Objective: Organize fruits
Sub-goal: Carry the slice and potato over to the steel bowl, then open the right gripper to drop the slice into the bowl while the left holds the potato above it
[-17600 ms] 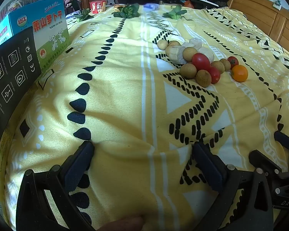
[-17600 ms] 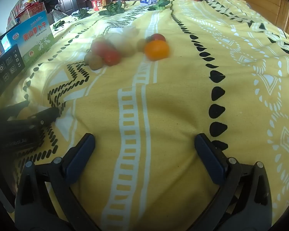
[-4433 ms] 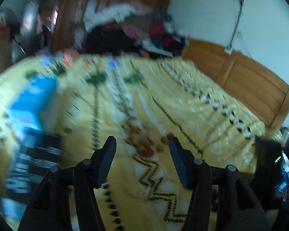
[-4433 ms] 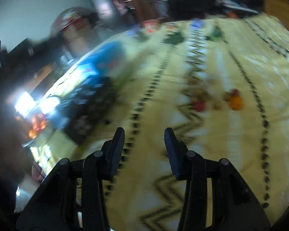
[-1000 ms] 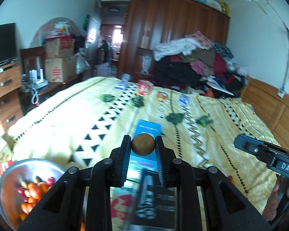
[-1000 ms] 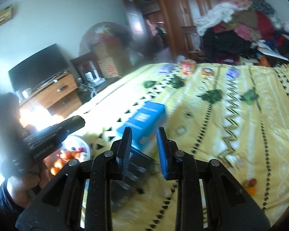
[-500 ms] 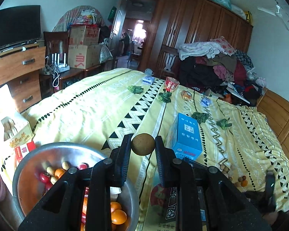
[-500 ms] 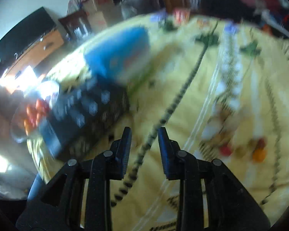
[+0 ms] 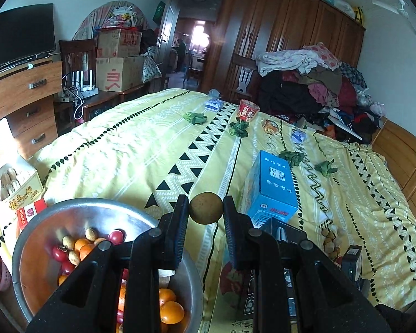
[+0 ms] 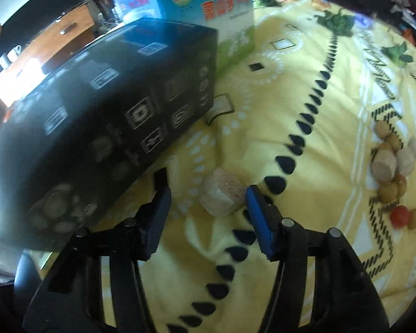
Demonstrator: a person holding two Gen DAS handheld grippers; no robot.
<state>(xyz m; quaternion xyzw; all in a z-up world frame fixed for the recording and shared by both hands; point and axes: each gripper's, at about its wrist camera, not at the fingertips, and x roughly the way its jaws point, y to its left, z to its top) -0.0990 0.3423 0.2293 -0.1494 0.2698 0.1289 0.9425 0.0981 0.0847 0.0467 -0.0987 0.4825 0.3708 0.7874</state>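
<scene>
Left gripper (image 9: 205,212): black fingers (image 9: 177,222) pinching a round brown rough-skinned fruit (image 9: 206,207) at its widest part, so no rolling out. Held in the air just beyond the rim of the dented silver metal bowl (image 9: 41,219), likely on the way to a drop among the oranges, red tomatoes and small tan fruits already inside. Bowl set off the bed's near corner, probably as the collecting place.

Right gripper (image 10: 206,202): blue-padded fingers (image 10: 256,216) spread, not touching, straddling a pale pinkish cut cylinder of fruit (image 10: 222,195) lying on the yellow patterned bedspread (image 10: 305,83). Apparently lined up for a closing pinch across its short sides. Remaining loose pile of tan, red and orange fruits (image 10: 393,166) well apart, toward the right edge of the right wrist view.

Tall black carton with white icon squares (image 10: 102,116) just beside the cut piece, tight on the left finger's side: risk of a bump. Behind it, blue and white carton with red Chinese characters (image 10: 208,8), too blurred to read with certainty. Cardboard box by the bowl (image 9: 22,194) also in Chinese print.
</scene>
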